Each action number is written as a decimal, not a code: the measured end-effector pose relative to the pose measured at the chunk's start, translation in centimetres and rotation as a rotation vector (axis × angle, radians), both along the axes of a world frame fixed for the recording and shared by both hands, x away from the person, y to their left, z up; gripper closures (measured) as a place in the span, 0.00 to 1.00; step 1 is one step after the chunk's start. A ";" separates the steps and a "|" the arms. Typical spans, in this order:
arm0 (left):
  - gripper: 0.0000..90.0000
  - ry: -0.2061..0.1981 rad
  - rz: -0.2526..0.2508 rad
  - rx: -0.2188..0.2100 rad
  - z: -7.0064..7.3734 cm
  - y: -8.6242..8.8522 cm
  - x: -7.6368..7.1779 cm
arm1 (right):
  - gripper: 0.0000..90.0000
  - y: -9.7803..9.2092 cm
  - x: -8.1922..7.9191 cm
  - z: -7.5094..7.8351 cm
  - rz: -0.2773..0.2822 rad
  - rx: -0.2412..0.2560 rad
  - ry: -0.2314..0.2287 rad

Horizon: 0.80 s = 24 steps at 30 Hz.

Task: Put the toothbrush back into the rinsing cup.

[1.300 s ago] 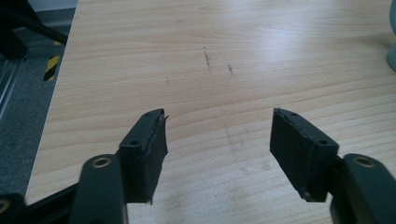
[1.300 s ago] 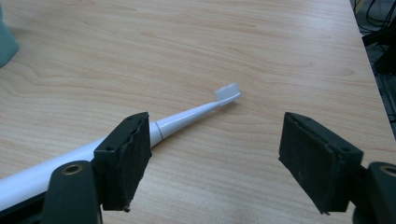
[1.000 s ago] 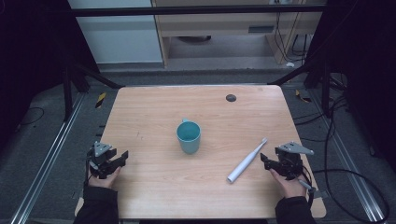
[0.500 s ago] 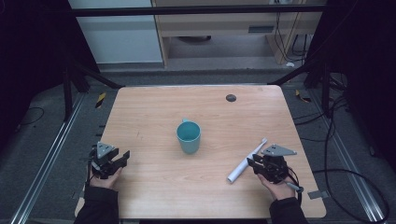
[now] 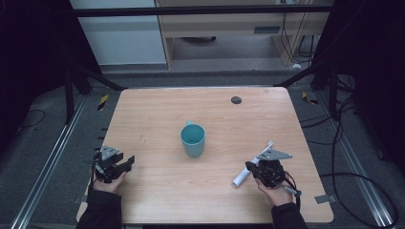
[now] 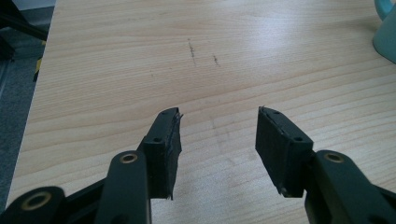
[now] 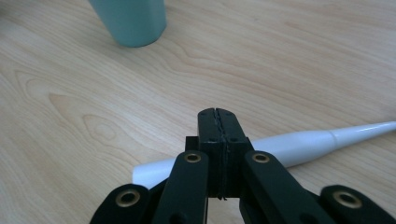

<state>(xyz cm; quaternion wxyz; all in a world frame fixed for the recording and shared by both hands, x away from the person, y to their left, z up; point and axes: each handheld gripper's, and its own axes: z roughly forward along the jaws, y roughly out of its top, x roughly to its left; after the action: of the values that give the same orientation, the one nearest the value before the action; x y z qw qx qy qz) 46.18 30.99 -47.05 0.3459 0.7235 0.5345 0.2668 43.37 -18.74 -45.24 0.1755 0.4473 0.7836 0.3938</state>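
Observation:
A teal cup (image 5: 193, 139) stands upright in the middle of the wooden table (image 5: 153, 114); its base shows in the right gripper view (image 7: 128, 21). A white tapered tube (image 5: 239, 178) lies slantwise at the front right. My right gripper (image 5: 250, 166) hovers right over the tube's middle, jaws pressed together with nothing between them (image 7: 218, 114), and the tube (image 7: 303, 142) passes underneath them. My left gripper (image 5: 129, 161) rests at the front left, open, with bare wood between its pads (image 6: 218, 126). The cup's edge (image 6: 386, 37) sits far right of it.
A small dark round spot (image 5: 236, 100) lies near the table's far edge. Metal rails and cables run along the floor on both sides. A shelf unit stands behind the table.
My right gripper has slid left from the table's right edge until it is over the white tube. The left gripper, cup and tube have stayed put.

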 end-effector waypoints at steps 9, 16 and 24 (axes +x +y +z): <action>0.50 0.001 -0.018 0.000 0.1 -0.2 0.0 | 1.00 2.1 0.4 -1.0 0.050 -0.031 0.039; 0.48 -0.003 -0.035 -0.002 0.1 -0.3 0.0 | 1.00 2.9 0.7 -1.6 0.071 -0.054 0.060; 0.47 0.000 -0.037 -0.001 0.1 -0.3 0.0 | 1.00 3.1 0.9 -2.0 0.084 -0.065 0.086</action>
<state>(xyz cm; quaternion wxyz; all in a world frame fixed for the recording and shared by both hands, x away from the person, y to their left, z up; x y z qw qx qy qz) 46.21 30.65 -47.00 0.3513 0.7332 0.5209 0.2602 44.29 -15.61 -47.24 0.1393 0.4247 0.8209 0.3554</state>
